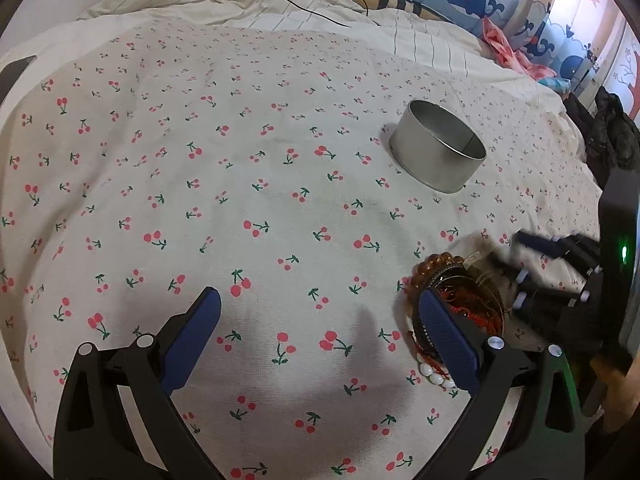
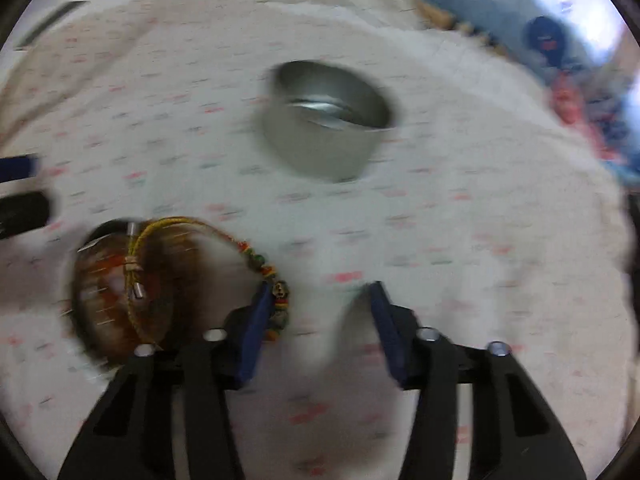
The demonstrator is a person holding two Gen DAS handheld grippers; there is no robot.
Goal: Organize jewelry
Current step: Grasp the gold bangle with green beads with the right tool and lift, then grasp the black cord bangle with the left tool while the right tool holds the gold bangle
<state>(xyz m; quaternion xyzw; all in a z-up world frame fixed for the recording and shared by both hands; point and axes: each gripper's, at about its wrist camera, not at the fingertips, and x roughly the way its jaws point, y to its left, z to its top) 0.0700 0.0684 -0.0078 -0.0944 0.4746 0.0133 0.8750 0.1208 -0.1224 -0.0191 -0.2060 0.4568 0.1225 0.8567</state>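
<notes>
Nearest the lens, the left gripper (image 1: 316, 332) hangs over the cherry-print bedsheet (image 1: 240, 200) with its blue-padded jaws spread wide and nothing between them; its right pad sits just in front of the jewelry pile (image 1: 452, 292). That reads as waiting — parked close so it can steady the heap or take the next piece.

Over on the right wrist view, the right gripper (image 2: 320, 300) has its jaws partly apart. A yellow woven cord bracelet with coloured beads (image 2: 180, 248) hangs against the outer face of its left pad, the beaded end draped there and the loop arching away over the pile. The gap between the pads looks empty, so I'd call this a snag or a near miss rather than a true pinch; the frame is badly blurred, mind.

The round silver metal tin (image 1: 436, 152) stands open and upright well beyond the pile — presumably the destination, set clear so pieces drop straight in. Its inside looks bare, as far as the blur allows.

The count: one tin, two grippers, one heap holding at least a brown bead bracelet (image 1: 432, 268), a string of white beads (image 1: 434, 378), red cord and the yellow bracelet — four pieces I can separate, possibly more.
</notes>
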